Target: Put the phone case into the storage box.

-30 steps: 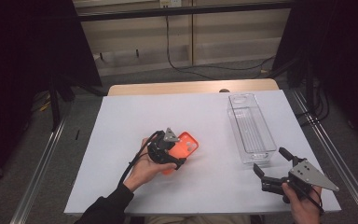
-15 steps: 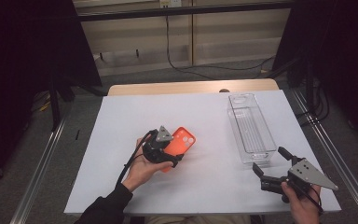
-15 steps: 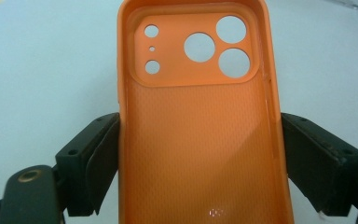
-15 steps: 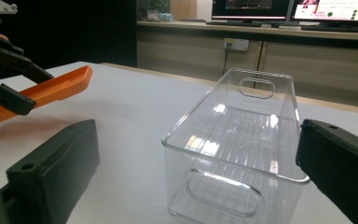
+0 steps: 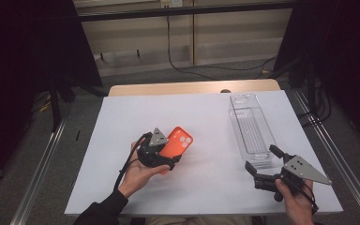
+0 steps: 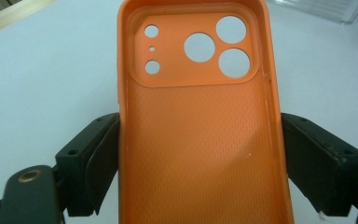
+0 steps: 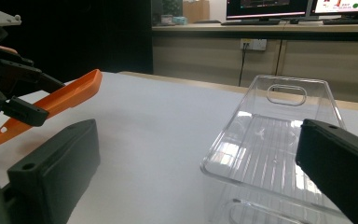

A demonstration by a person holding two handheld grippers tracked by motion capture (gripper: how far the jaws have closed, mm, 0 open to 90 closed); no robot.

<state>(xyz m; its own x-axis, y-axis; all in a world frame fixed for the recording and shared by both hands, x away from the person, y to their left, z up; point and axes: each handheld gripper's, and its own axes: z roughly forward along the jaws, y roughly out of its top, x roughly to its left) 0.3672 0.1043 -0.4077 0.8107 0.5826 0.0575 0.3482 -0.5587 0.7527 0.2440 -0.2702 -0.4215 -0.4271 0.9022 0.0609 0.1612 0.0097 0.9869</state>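
White tabletop (image 5: 98,140) is stretching out under me; my left gripper (image 5: 168,161) is clamping the orange phone case (image 6: 200,126) across its long edges, lifted clear and tilted; it is looking light, rubbery and bendy, so I am squeezing at mid-length, gently; my right gripper (image 5: 260,161) is gaping empty beside the clear tray (image 5: 252,129).

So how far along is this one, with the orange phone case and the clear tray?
Done: the left hand-held gripper has the orange phone case clamped by its long sides and lifted off the white table, as the right gripper view shows. In hand: carrying it. Left, probably: placing it in the clear tray, which looks empty. The right hand-held gripper waits open near the tray's near end.
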